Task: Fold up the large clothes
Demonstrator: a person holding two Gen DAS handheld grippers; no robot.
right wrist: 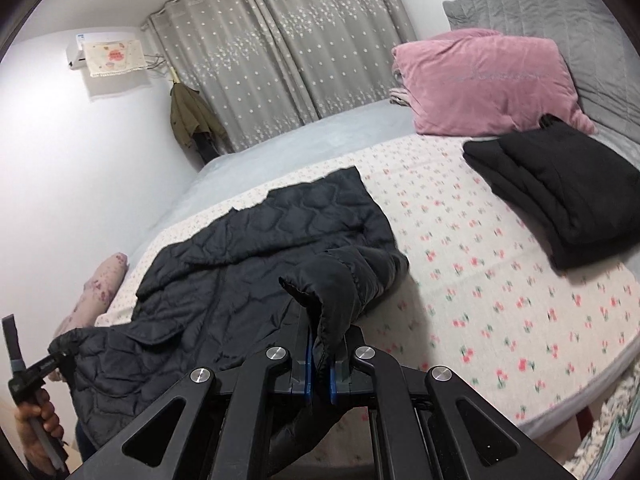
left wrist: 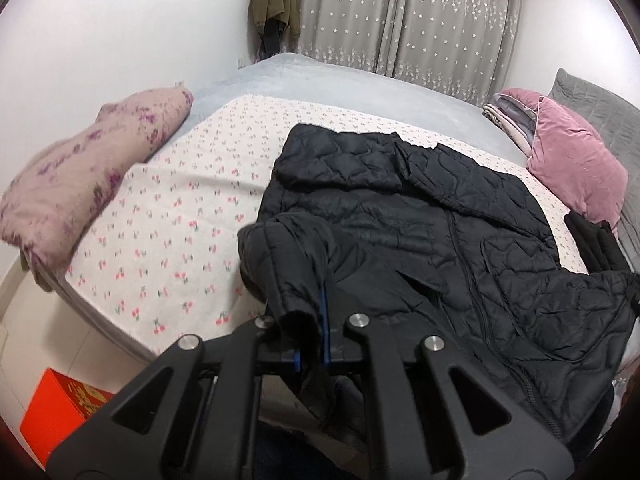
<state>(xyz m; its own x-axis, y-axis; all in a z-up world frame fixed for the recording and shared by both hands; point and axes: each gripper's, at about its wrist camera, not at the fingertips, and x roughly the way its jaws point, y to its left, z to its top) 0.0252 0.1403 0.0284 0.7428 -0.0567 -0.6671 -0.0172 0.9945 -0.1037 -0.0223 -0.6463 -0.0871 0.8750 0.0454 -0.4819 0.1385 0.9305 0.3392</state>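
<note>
We pinch one cuff of the black quilted puffer jacket (left wrist: 420, 216) in each closed hand-held gripper, left (left wrist: 311, 344) and right (right wrist: 318, 364), so both sleeves lift off the cherry-print bed sheet (right wrist: 480, 264) ahead for folding.

Both views evenly lit, soft indoor light, no hard shadows, no glare; heavy fisheye bend with dark vignette at the corners; floral pillow (left wrist: 76, 184) smeared by blur at left; black jacket (left wrist: 420, 216) underexposed, quilting faint.

Open cherry-print sheet (right wrist: 480, 248) lies between the black quilted jacket (right wrist: 240, 272) and folded black garment (right wrist: 560, 208). Pink velvet pillow (right wrist: 480, 80) blocks the far right; floral mauve pillow (left wrist: 80, 168) the left.
</note>
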